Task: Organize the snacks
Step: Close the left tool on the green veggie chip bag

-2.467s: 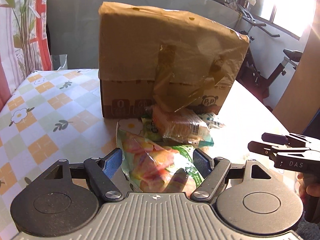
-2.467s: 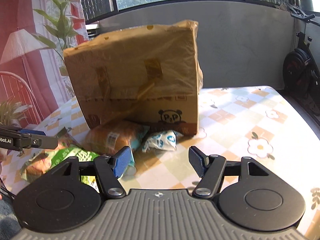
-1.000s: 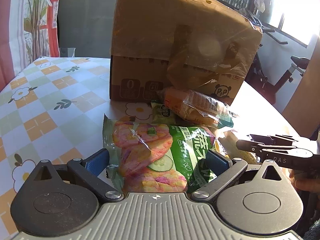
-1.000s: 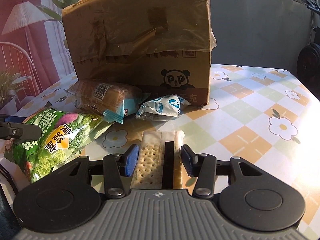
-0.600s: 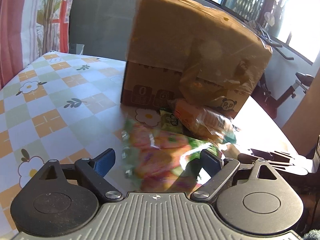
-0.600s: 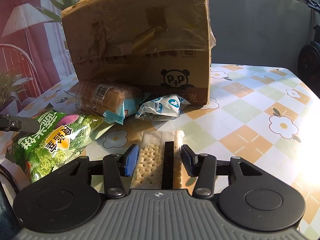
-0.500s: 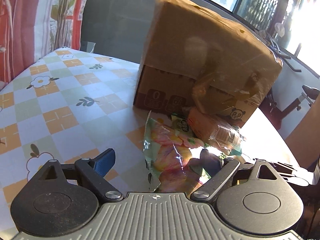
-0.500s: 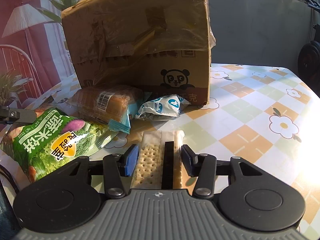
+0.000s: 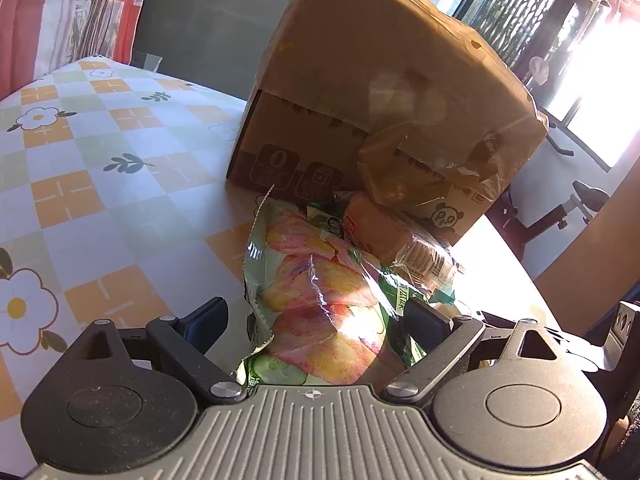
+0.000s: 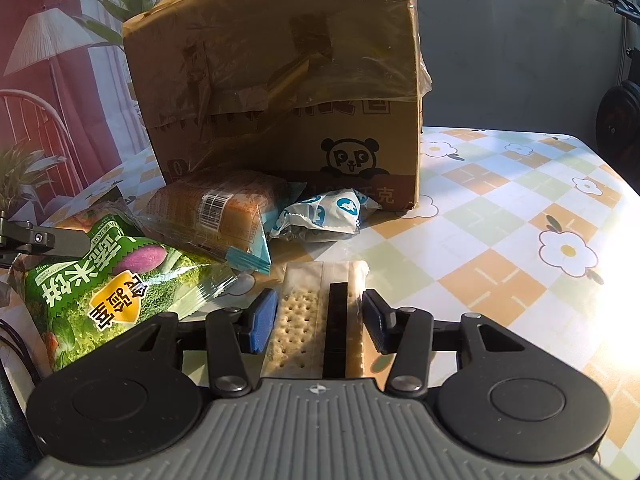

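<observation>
Where the green snack bag (image 9: 320,304) was seen lying flatter between the left gripper (image 9: 316,316) fingers a second ago, it is now tilted up on edge and crumpled, its right side against the right finger (image 9: 424,322), the left finger standing clear of it; the jaws are opening, wide apart. The right gripper (image 10: 320,316) is unchanged, its pads closed on the cracker pack (image 10: 316,312) lying on the flowered tablecloth (image 10: 500,240). The way beyond is blocked by the taped cardboard box (image 10: 280,80), on which a panda logo is printed. Against its foot are lodged an orange-brown bread packet (image 10: 216,212) bearing a barcode, resting over the bag's far end, and a small white-and-blue pouch (image 10: 328,216). Chinese characters on the green bag are seen but not read with certainty.
</observation>
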Action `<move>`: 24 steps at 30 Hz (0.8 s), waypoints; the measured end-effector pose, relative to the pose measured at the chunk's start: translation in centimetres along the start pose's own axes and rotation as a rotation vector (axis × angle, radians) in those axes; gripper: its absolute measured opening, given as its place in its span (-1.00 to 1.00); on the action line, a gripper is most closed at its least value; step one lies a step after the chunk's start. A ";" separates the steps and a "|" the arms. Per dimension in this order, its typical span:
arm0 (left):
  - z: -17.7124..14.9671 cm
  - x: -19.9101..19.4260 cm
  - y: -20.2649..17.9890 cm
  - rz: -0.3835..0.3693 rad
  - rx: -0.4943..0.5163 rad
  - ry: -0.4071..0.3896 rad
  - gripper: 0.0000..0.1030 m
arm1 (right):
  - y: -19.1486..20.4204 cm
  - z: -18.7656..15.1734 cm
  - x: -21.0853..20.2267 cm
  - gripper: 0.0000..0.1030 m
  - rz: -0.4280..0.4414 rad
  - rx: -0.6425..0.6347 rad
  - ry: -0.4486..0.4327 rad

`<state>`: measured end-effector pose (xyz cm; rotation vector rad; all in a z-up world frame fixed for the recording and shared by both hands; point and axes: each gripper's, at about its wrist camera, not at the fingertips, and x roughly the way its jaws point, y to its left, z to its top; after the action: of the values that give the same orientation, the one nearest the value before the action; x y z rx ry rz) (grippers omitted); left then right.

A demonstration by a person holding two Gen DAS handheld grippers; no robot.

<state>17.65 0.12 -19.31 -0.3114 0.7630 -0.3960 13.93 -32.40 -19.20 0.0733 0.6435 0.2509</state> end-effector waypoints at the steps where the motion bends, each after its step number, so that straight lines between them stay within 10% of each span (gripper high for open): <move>1: -0.1 0.1 0.2 -0.010 -0.008 0.006 0.88 | 0.0 0.0 0.0 -0.03 0.000 0.000 0.000; 16: -0.8 0.6 1.3 -0.074 -0.059 0.044 0.94 | 0.2 -0.1 0.4 -0.01 -0.005 -0.007 0.012; 24: -0.7 -0.4 0.5 -0.145 -0.012 0.012 0.32 | 0.1 -0.1 0.3 -0.01 -0.001 -0.005 0.012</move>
<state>17.00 0.61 -19.77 -0.3773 0.7575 -0.5304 14.11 -32.21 -19.43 0.0670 0.6545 0.2517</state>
